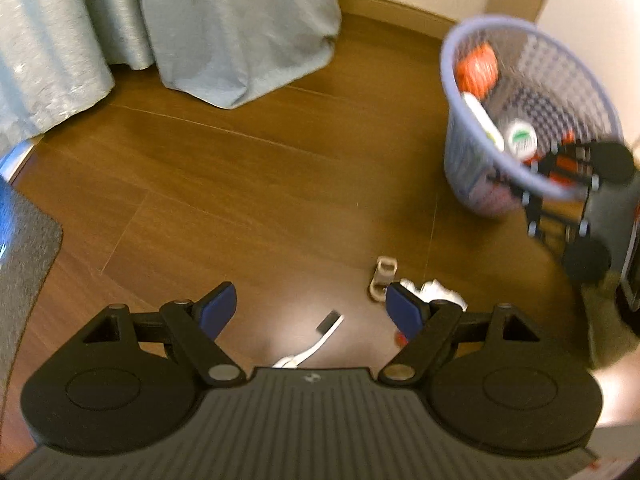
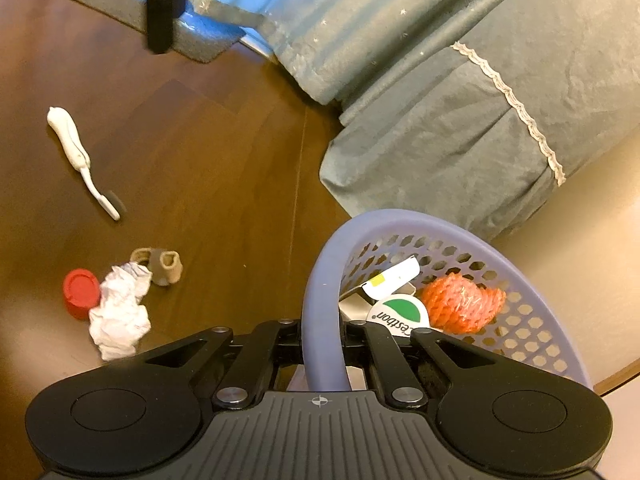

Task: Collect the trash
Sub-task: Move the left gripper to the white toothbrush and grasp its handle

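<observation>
My left gripper [image 1: 312,310] hangs open over the wooden floor, its blue pads wide apart and holding nothing. Below it lies a white brush [image 1: 329,331], with a beige scrap [image 1: 383,276], crumpled white paper [image 1: 438,294] and a red cap [image 1: 400,338] just to the right. My right gripper [image 2: 322,332] is shut on the rim of the lavender mesh basket [image 2: 320,272]. The basket [image 1: 472,152] holds an orange net [image 2: 460,300], a white lid with a green mark [image 2: 400,314] and a card. The right wrist view also shows the brush [image 2: 76,152], paper [image 2: 120,316], cap [image 2: 80,292] and scrap [image 2: 162,266].
Pale blue curtains [image 1: 224,32] hang to the floor at the back. A grey mat [image 1: 24,248] lies at the left edge. A cream wall and baseboard [image 1: 400,4] stand behind the basket. Bare wooden floor [image 1: 240,184] stretches between the curtains and the litter.
</observation>
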### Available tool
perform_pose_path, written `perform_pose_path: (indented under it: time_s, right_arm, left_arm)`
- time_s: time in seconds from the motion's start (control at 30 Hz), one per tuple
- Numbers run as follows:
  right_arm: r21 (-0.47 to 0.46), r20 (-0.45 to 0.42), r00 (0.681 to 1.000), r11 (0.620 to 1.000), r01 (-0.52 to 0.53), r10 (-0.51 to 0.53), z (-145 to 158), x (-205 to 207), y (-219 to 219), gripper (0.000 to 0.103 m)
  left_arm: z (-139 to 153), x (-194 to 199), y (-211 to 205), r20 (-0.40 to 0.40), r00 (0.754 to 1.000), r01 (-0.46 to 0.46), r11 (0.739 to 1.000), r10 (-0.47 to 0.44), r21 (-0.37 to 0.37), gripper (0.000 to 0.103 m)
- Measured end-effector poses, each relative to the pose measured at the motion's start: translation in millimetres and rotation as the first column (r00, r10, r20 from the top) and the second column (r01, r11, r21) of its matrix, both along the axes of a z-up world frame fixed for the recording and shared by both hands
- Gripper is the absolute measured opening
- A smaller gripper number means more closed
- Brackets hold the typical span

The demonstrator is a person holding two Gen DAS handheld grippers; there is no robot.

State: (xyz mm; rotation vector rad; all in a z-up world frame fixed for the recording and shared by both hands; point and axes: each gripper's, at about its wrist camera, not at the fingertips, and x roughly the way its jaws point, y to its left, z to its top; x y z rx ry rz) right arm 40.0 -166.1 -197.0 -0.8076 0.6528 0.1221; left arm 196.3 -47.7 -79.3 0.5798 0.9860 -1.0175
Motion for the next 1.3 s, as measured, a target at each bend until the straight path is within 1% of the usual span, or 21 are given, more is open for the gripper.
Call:
perform_pose_path:
  time_s: [0.13,0.23,0.37,0.43,0.5,0.63,0.67,0.73,0.8,0.93,0.97,1.07,1.13,1.2,1.3]
  right_arm:
    - [0.002,-0.003,1.0,1.0,0.015,-0.015,-1.3,1.5,-3.2,0.001]
    - [0.004,-0.002,1.0,1.0,0.013,-0.013,-1.9,1.7,-2.5,0.001]
    - [0.008,0.0,1.0,1.0,0.016,-0.016,-1.7,2.2,-2.7,0.001]
    - [0.008,0.001,1.0,1.0,0.016,-0.016,-1.9,2.1,-3.0,0.001]
    - [0.008,0.001,1.0,1.0,0.017,-0.017,-2.0,3.1,-3.5,0.001]
    - [0.007,0.002,1.0,1.0,0.021,-0.021,-4.6,5.9,-3.4,0.001]
    - [0.007,0.001,1.0,1.0,0.021,-0.021,-5.4,6.5,-3.3,0.001]
    - [0.004,-0.002,1.0,1.0,0.018,-0.018,-6.6,6.9,-3.2,0.0]
    - [0.003,-0.004,1.0,1.0,0.017,-0.017,-7.7,6.3,-3.2,0.0]
    - [0.001,-0.003,1.0,1.0,0.016,-0.016,-8.5,6.4,-3.4,0.0]
    - [0.001,-0.003,1.0,1.0,0.018,-0.018,-9.1,6.4,-3.2,0.0]
    - [0.003,-0.003,1.0,1.0,0.022,-0.022,-9.3,7.9,-3.3,0.0]
    - [0.003,-0.003,1.0,1.0,0.024,-0.024,-9.2,8.7,-4.0,0.0]
    - [0.005,-0.003,1.0,1.0,0.026,-0.026,-8.7,9.5,-4.6,0.0]
    - [0.006,-0.004,1.0,1.0,0.028,-0.028,-8.7,9.8,-5.1,0.0]
  left_arm:
    - [-21.3,-0.1,8.5,0.009,0.997,0.081,0.996,-0.081,0.034,0.078]
    - [-39.6,-2.8,13.5,0.025,0.99,0.14,0.988,-0.142,0.062,0.077]
    - [-64.3,-8.8,22.6,0.05,0.975,0.211,0.974,-0.216,0.087,0.072]
    - [-75.8,-9.6,26.5,0.056,0.97,0.231,0.968,-0.237,0.097,0.069]
    - [-88.2,-8.8,29.2,0.062,0.967,0.239,0.964,-0.248,0.116,0.064]
    - [-111.5,-8.8,30.4,0.077,0.95,0.287,0.944,-0.302,0.162,0.057]
    - [-116.6,-10.0,29.0,0.08,0.943,0.306,0.936,-0.323,0.175,0.054]
    - [-126.5,-12.5,25.3,0.079,0.926,0.35,0.917,-0.37,0.193,0.052]
    - [-133.4,-13.7,22.3,0.081,0.914,0.375,0.904,-0.398,0.206,0.048]
    - [-146.1,-13.5,18.1,0.067,0.903,0.399,0.888,-0.424,0.229,0.043]
    - [-148.6,-13.4,17.8,0.065,0.901,0.405,0.884,-0.43,0.235,0.04]
    - [-153.2,-10.3,17.7,0.05,0.905,0.399,0.882,-0.423,0.249,0.033]
    - [-155.0,-8.6,19.2,0.043,0.906,0.398,0.882,-0.422,0.253,0.032]
    - [-156.9,-7.2,20.7,0.036,0.906,0.399,0.878,-0.423,0.264,0.028]
    - [-159.0,-5.5,22.5,0.025,0.908,0.397,0.876,-0.419,0.275,0.025]
